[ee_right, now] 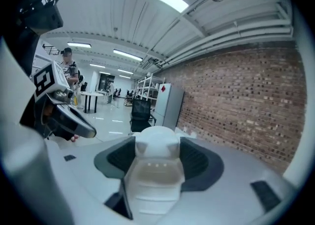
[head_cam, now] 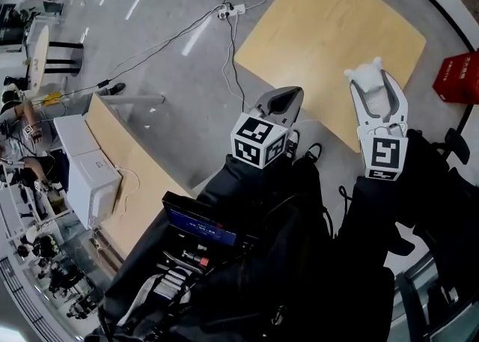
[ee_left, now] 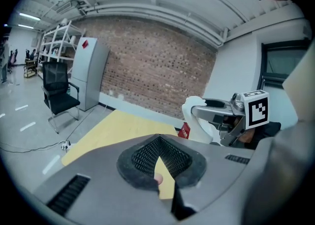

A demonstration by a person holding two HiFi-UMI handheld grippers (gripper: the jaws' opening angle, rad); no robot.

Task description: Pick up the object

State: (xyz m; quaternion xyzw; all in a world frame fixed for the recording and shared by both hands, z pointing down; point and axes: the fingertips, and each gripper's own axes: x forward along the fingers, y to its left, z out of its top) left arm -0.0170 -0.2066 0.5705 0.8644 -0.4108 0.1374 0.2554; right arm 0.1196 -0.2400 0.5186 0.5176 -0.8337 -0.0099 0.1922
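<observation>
While clamped in right claw (head_cam: 371,83), white toy (head_cam: 364,72)

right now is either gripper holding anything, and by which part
The right gripper holds a white eared object, its jaws clamped on the object's two sides, with the eared end poking past the tips. The left gripper holds nothing, and its jaws are together.

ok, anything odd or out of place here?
Nothing looks spilled, damaged or askew. The right claw is shut on a white object, held in the air near the wooden table. The left claw is shut with nothing in it.
</observation>
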